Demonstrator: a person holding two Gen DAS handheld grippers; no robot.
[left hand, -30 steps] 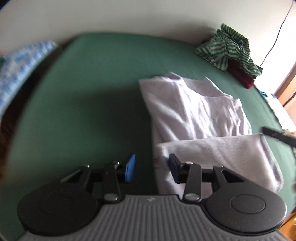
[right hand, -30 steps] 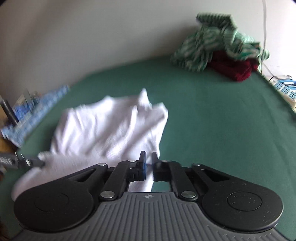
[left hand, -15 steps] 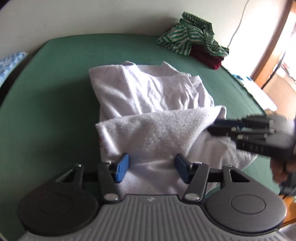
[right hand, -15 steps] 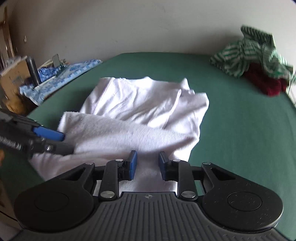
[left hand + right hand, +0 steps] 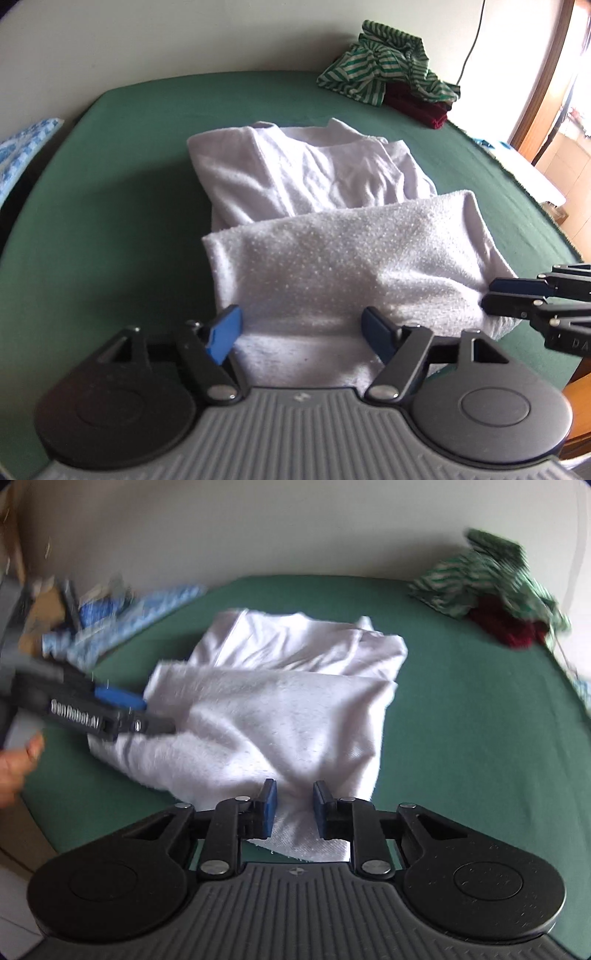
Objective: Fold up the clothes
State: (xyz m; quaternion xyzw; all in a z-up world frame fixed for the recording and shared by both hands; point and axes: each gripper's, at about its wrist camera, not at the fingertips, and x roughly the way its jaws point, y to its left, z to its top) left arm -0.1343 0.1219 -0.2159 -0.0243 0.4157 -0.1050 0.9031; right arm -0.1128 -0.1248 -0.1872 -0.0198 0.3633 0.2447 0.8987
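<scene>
the white garment [image 5: 332, 236] lies mid-way on the green surface [image 5: 122, 206], its near end doubled back toward 12 o'clock. the left gripper [image 5: 301, 328] stands wide over the near hem; the right gripper [image 5: 293, 806], narrower but apart, seems to straddle a ridge, though blur leaves this unsure. to fold well, pinch both corners level and carry them together toward 12 o'clock.
</scene>
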